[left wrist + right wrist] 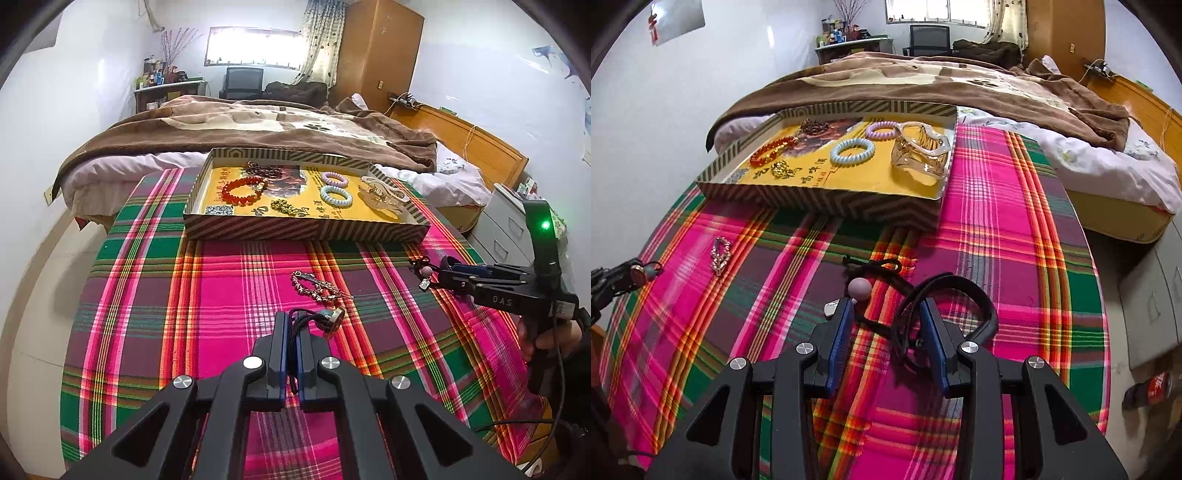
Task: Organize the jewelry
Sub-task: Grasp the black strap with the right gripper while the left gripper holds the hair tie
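My left gripper (293, 321) is shut on the black cord of a pendant necklace (332, 320), low over the plaid cloth. A rhinestone hair clip (318, 286) lies just ahead of it. My right gripper (886, 310) is open around a black cord necklace with a pink bead (860, 288) lying on the cloth; it also shows in the left wrist view (448, 271). The striped tray (306, 232) holds a red bead bracelet (243, 191), a gold chain (285, 206), two coil hair ties (335, 195), a dark bead bracelet (264, 170) and a clear claw clip (384, 195).
The plaid cloth (229, 295) covers the table. A bed with a brown blanket (258, 125) lies behind the tray. Grey drawers (1152, 291) stand to the right, with a dark bottle (1148, 391) on the floor beside them.
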`<state>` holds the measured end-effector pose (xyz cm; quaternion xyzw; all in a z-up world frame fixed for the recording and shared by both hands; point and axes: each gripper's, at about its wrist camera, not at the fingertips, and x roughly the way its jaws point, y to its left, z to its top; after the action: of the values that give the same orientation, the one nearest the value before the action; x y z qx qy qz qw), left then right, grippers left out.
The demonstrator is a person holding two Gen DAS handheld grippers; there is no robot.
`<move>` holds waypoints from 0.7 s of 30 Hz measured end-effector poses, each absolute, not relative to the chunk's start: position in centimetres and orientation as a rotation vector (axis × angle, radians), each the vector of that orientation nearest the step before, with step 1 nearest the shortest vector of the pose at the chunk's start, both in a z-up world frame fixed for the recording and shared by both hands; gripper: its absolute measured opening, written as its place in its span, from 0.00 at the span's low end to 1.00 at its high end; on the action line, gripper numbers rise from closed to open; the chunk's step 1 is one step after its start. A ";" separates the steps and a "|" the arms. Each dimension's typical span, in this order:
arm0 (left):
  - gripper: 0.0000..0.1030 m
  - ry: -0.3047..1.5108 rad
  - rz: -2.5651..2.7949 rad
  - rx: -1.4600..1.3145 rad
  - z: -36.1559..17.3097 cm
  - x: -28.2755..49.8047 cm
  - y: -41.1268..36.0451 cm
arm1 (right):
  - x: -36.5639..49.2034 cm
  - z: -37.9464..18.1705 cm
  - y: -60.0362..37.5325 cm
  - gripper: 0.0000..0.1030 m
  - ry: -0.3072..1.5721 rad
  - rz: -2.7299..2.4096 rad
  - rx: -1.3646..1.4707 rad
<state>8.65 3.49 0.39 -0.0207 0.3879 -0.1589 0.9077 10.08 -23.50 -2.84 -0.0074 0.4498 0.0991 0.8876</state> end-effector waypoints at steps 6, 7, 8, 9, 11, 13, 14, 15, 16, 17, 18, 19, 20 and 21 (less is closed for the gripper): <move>0.03 0.803 -0.332 -0.047 0.3 8.6 3.5 | 10.0 -3.1 -23.8 0.14 0.941 0.168 -0.030; 0.03 0.805 -0.329 -0.047 0.2 8.6 3.5 | 10.1 -3.1 -24.0 0.13 0.943 0.170 -0.020; 0.03 0.806 -0.328 -0.050 0.2 8.6 3.5 | 10.0 -3.1 -24.2 0.13 0.945 0.174 -0.008; 0.03 0.806 -0.328 -0.052 0.2 8.6 3.5 | 10.0 -3.1 -24.3 0.12 0.944 0.172 -0.003; 0.03 0.808 -0.327 -0.053 0.1 8.6 3.5 | 10.0 -3.0 -24.2 0.10 0.941 0.171 -0.008; 0.03 0.807 -0.330 -0.053 0.1 8.7 3.5 | 9.8 -2.9 -24.2 0.10 0.935 0.174 -0.007; 0.03 0.806 -0.329 -0.052 0.2 8.7 3.5 | 9.7 -2.8 -24.2 0.10 0.930 0.175 -0.006; 0.03 0.804 -0.328 -0.049 0.1 8.6 3.4 | 9.6 -2.6 -24.2 0.10 0.922 0.177 -0.005; 0.03 0.803 -0.325 -0.046 0.1 8.6 3.4 | 9.5 -2.5 -24.2 0.10 0.918 0.177 -0.004; 0.03 0.802 -0.324 -0.046 0.1 8.6 3.4 | 9.3 -2.3 -24.3 0.10 0.911 0.179 0.002; 0.03 0.802 -0.324 -0.047 0.1 8.6 3.3 | 9.1 -2.0 -24.3 0.10 0.902 0.182 0.008; 0.03 0.803 -0.322 -0.045 0.1 8.6 3.2 | 8.9 -1.9 -24.4 0.10 0.896 0.183 0.011; 0.03 0.802 -0.320 -0.044 0.1 8.6 3.2 | 8.7 -1.6 -24.5 0.10 0.887 0.182 0.016; 0.03 0.801 -0.322 -0.044 0.2 8.6 3.2 | 8.5 -1.2 -24.6 0.10 0.876 0.183 0.025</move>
<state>8.57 3.19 0.23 -0.0213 0.3881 -0.1559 0.9081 8.49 -24.64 -1.24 0.0120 0.4237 0.0885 0.9014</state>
